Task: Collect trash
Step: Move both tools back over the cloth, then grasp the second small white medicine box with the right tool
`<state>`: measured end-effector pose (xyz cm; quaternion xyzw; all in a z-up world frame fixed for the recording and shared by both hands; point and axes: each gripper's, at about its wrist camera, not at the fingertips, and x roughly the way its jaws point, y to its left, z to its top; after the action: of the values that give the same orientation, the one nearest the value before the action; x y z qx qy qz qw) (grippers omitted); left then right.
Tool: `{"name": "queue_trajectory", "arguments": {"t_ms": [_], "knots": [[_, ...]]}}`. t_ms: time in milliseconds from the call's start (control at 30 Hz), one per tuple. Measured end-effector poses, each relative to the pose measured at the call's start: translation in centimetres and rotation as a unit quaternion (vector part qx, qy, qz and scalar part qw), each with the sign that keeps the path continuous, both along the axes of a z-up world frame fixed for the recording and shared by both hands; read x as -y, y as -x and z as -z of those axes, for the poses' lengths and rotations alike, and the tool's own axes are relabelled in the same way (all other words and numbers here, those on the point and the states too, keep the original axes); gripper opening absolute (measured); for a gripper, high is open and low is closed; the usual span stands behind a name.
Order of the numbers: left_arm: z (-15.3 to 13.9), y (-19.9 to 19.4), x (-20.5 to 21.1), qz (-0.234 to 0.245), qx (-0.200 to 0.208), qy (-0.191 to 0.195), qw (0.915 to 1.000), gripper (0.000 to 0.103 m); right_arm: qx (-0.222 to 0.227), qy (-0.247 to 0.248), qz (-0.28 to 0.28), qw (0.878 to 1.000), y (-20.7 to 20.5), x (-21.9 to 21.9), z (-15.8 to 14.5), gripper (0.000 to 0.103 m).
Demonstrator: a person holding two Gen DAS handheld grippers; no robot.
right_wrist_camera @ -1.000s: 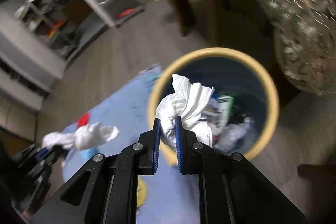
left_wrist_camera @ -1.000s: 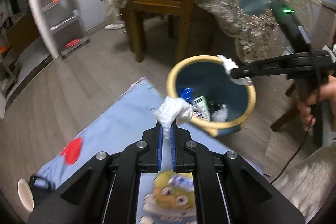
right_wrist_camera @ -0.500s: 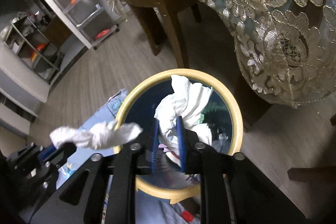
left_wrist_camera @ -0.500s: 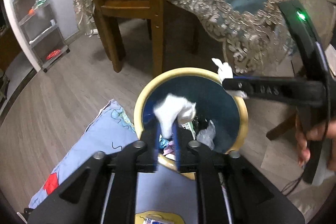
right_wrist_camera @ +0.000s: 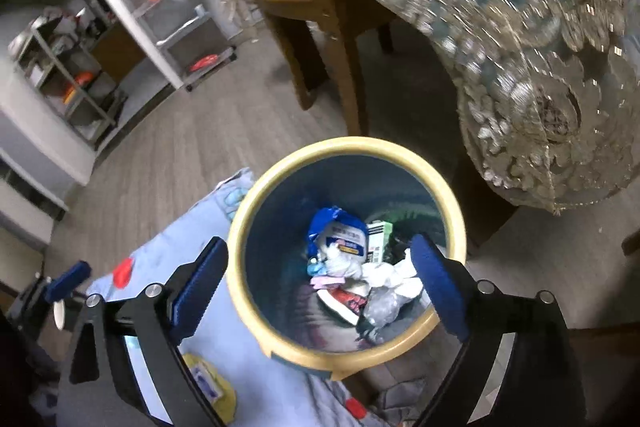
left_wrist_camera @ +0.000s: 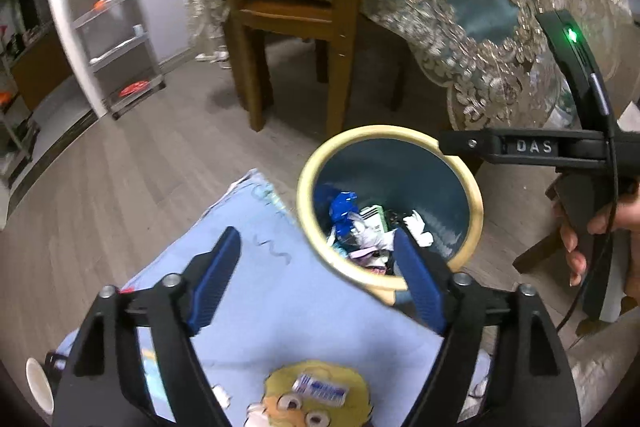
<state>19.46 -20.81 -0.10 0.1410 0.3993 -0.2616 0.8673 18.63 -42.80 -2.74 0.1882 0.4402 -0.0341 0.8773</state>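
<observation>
Both jaws have just been opening: the left gripper and right gripper are hanging spread and empty over the round yellow-rimmed blue plastic bin, where crumpled white tissues are lying.

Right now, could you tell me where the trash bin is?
The trash bin stands on the wooden floor beside the light blue blanket, in front of the wooden chair and lace-draped table; in both wrist views it is centre frame, just beyond the open fingers.
</observation>
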Motion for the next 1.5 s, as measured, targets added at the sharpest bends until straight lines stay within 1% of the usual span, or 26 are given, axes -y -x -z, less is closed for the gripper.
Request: {"name": "queue_trajectory", "arguments": {"t_ms": [67, 133, 200, 267, 333, 433, 500, 600, 700, 767, 933, 1067, 1133, 1233, 1367, 1500], "knots": [[-0.7, 0.7, -2.0, -0.015, 0.007, 0.003, 0.9999, 0.086, 0.009, 0.012, -0.012, 1.0, 0.5, -1.4, -1.0, 0.095], [-1.2, 1.6, -4.4, -0.031, 0.015, 0.001, 0.9994, 0.089, 0.02, 0.023, -0.021, 0.999, 1.0, -2.8, -2.0, 0.096], [-1.6, 2.2, -6.5, -0.046, 0.02, -0.002, 0.9988, 0.09, 0.034, 0.032, -0.034, 0.998, 1.7, -4.5, -3.2, 0.097], [-1.9, 3.1, -9.5, -0.069, 0.022, -0.007, 0.9973, 0.091, 0.055, 0.035, -0.044, 0.997, 2.7, -6.7, -4.4, 0.098], [-2.1, 3.8, -11.9, -0.086, 0.022, -0.008, 0.996, 0.091, 0.069, 0.039, -0.057, 0.995, 3.7, -8.5, -4.9, 0.098], [-2.0, 5.1, -15.6, -0.112, 0.024, -0.013, 0.9934, 0.092, 0.072, 0.054, -0.089, 0.992, 5.0, -11.9, -4.8, 0.098], [-1.5, 5.9, -17.7, -0.127, 0.026, -0.016, 0.9914, 0.092, 0.072, 0.055, -0.104, 0.99, 5.8, -13.5, -4.5, 0.098], [-0.8, 6.7, -19.9, -0.144, 0.025, -0.016, 0.9891, 0.092, 0.068, 0.046, -0.126, 0.989, 7.0, -16.0, -3.9, 0.098], [0.4, 7.2, -22.2, -0.165, 0.013, -0.01, 0.9862, 0.092, 0.055, 0.055, -0.148, 0.986, 7.6, -18.1, -2.6, 0.098], [0.9, 7.1, -22.6, -0.17, 0.01, -0.013, 0.9854, 0.092, 0.043, 0.061, -0.157, 0.985, 8.1, -19.1, -1.6, 0.098], [1.9, 6.9, -23.7, -0.175, 0.005, -0.013, 0.9844, 0.092, 0.008, 0.05, -0.167, 0.985, 8.4, -20.4, 0.5, 0.098], [3.3, 6.5, -23.9, -0.177, -0.011, -0.017, 0.984, 0.093, -0.009, 0.079, -0.173, 0.982, 8.1, -21.3, 1.9, 0.098], [4.1, 6.1, -23.8, -0.178, -0.018, -0.021, 0.9837, 0.093, -0.017, 0.085, -0.172, 0.981, 7.9, -21.2, 2.6, 0.098], [5.2, 5.6, -23.9, -0.182, -0.027, -0.027, 0.9825, 0.093, -0.032, 0.072, -0.166, 0.983, 7.5, -20.7, 3.7, 0.098], [6.5, 4.8, -24.3, -0.193, -0.039, -0.033, 0.9799, 0.094, -0.038, 0.061, -0.154, 0.985, 7.0, -20.1, 4.5, 0.098], [7.2, 4.2, -24.5, -0.2, -0.045, -0.032, 0.9782, 0.094, -0.066, 0.053, -0.154, 0.984, 6.3, -20.3, 6.3, 0.098]]}}
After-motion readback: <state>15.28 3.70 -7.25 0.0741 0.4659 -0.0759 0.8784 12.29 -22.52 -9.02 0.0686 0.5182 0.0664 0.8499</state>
